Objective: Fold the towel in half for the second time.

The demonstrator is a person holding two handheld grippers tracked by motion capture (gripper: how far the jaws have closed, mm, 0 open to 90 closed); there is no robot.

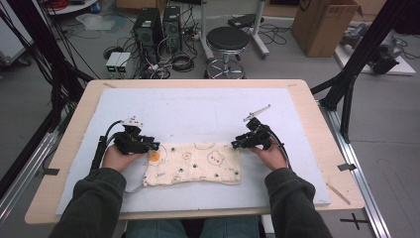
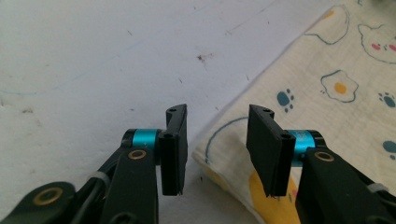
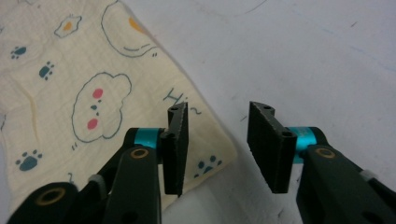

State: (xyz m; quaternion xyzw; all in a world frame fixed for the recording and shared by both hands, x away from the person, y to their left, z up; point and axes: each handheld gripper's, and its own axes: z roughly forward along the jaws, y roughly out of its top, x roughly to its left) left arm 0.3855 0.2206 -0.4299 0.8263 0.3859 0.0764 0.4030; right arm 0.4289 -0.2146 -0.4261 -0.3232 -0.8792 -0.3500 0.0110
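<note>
I have the cream printed muslin cloth (image 1: 193, 164) at lower centre of the table (image 1: 302, 124). Left gripper (image 2: 217, 149) and right gripper (image 3: 219, 147) straddle its upper corners, fingers half-spread, gripping nothing. Next: pinch both corners.

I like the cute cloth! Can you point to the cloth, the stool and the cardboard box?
cloth (image 1: 198, 168), high view, its middle.
stool (image 1: 228, 38), high view, its black seat.
cardboard box (image 1: 322, 29), high view, its front side.

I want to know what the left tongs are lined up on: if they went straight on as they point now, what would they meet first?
Most likely the corner of the cloth: in the left gripper view it lies between the open jaws of the left tongs, on the white mat. Depth is unclear, so the mat may come first.
</note>
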